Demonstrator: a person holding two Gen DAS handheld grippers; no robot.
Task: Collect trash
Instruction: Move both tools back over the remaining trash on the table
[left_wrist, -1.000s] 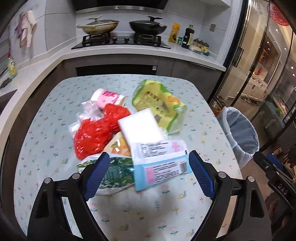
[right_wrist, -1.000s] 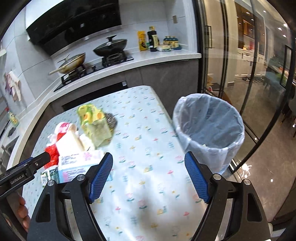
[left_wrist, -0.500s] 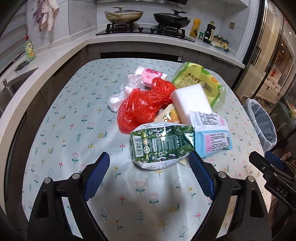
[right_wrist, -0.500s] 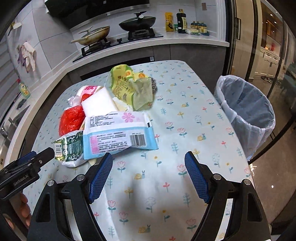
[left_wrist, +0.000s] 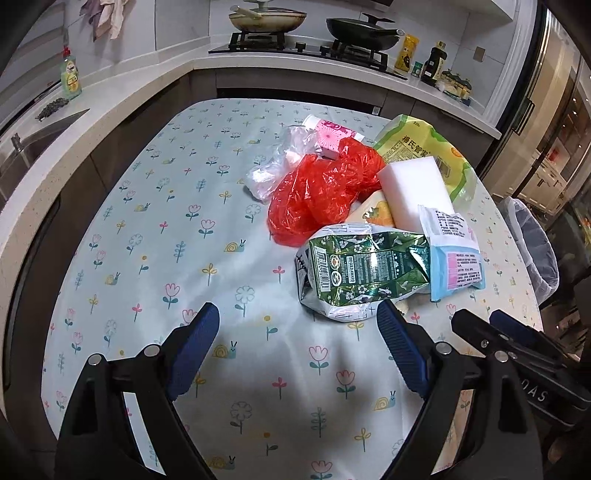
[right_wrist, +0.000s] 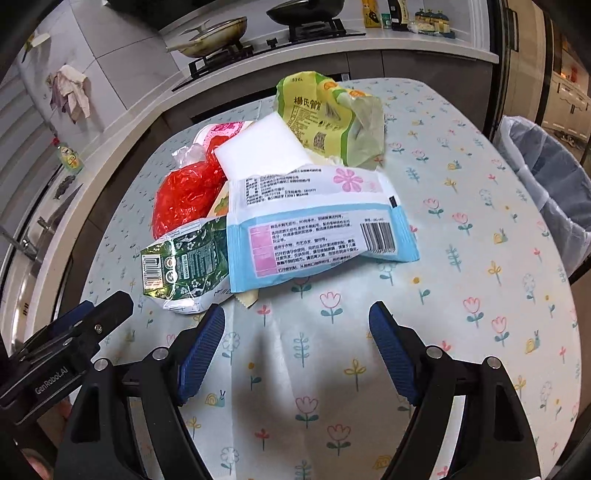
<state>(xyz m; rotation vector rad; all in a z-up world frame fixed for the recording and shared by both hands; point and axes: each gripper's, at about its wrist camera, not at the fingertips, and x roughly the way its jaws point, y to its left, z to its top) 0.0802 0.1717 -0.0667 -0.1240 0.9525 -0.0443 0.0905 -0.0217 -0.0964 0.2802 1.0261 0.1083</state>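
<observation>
A pile of trash lies on the flowered table (left_wrist: 155, 258): a green foil packet (left_wrist: 364, 271) (right_wrist: 188, 264), a blue and white wipes pack (left_wrist: 454, 258) (right_wrist: 317, 229), a red plastic bag (left_wrist: 321, 192) (right_wrist: 184, 192), a white block (left_wrist: 415, 190) (right_wrist: 262, 147), a yellow-green bag (left_wrist: 424, 147) (right_wrist: 328, 114), a clear bag (left_wrist: 282, 162) and a pink tube (left_wrist: 332, 134). My left gripper (left_wrist: 299, 332) is open and empty, just short of the green packet. My right gripper (right_wrist: 297, 328) is open and empty, just short of the wipes pack.
A lined bin (left_wrist: 533, 251) (right_wrist: 550, 177) stands on the floor off the table's right edge. Behind the table runs a counter with a hob and two pans (left_wrist: 267, 16), bottles (left_wrist: 437, 62) and a sink (left_wrist: 22, 144) at left.
Both grippers have swung left and come lower toward the trash pile. The left view now centres on bare table left of the pile; the bin has slid to the right edge of the right view.
</observation>
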